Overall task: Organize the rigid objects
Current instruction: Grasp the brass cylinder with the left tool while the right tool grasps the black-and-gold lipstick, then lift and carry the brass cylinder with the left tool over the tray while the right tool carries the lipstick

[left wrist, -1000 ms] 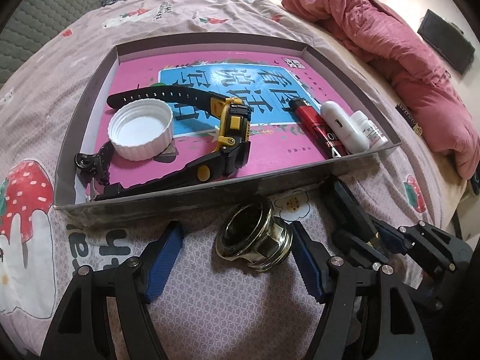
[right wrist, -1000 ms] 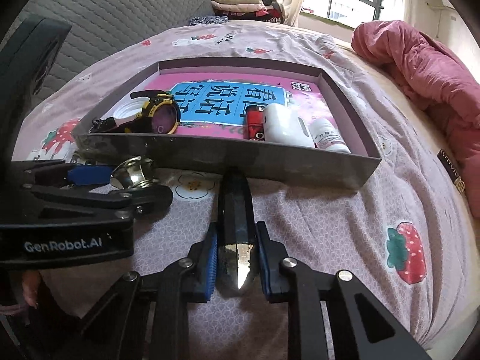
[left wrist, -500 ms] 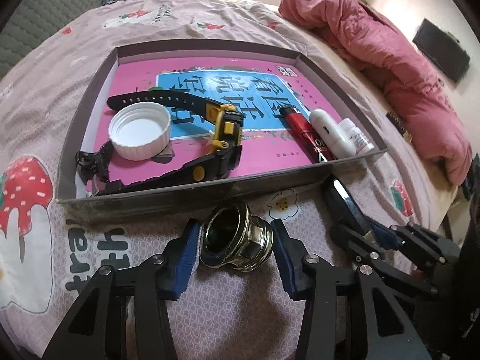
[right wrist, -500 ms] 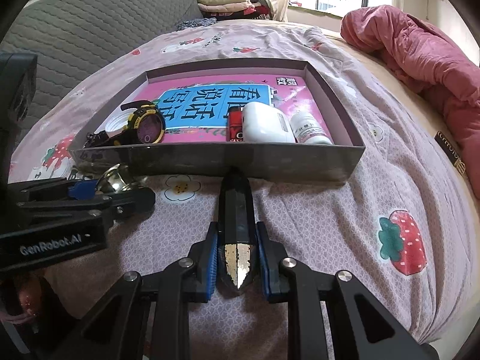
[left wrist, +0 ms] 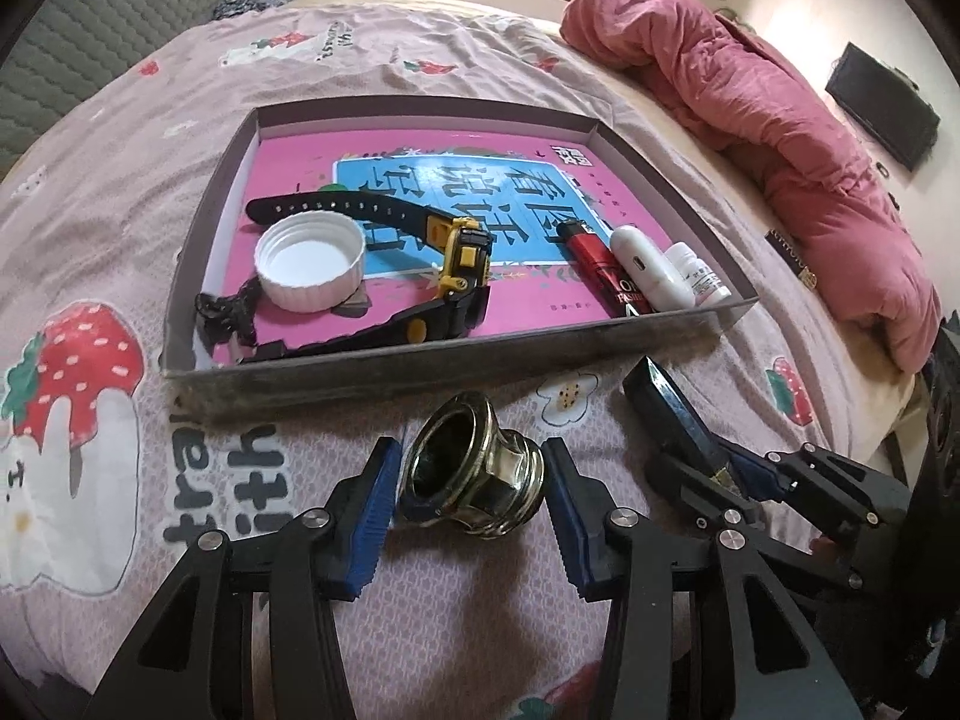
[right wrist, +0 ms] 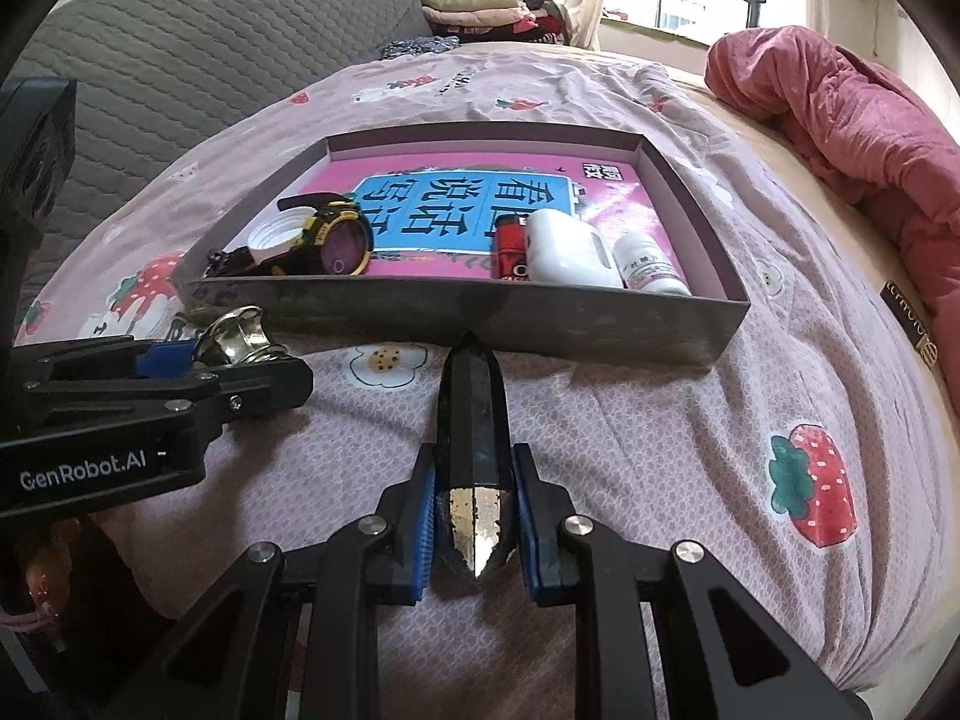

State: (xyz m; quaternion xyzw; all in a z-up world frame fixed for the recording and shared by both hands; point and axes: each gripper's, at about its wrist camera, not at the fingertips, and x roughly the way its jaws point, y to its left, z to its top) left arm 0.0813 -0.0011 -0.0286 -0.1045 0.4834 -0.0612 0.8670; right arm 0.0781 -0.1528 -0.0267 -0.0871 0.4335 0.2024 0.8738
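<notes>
A: Our left hand-held gripper (left wrist: 471, 501) clamps the brass fitting (left wrist: 471, 474) above the bed (left wrist: 420, 630), near the tray's (left wrist: 420, 369) front wall.

B: Right hand-held gripper (right wrist: 474, 531) pinches the dark crystal (right wrist: 474, 420). We lift both clear over that wall.

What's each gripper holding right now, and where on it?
Left gripper: brass fitting, pads on its sides. Right gripper: black pointed crystal, clamped near its rear end.

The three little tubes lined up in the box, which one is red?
The red lighter, farthest left in the left wrist view. The capsule case and pill bottle beside it are white.
</notes>
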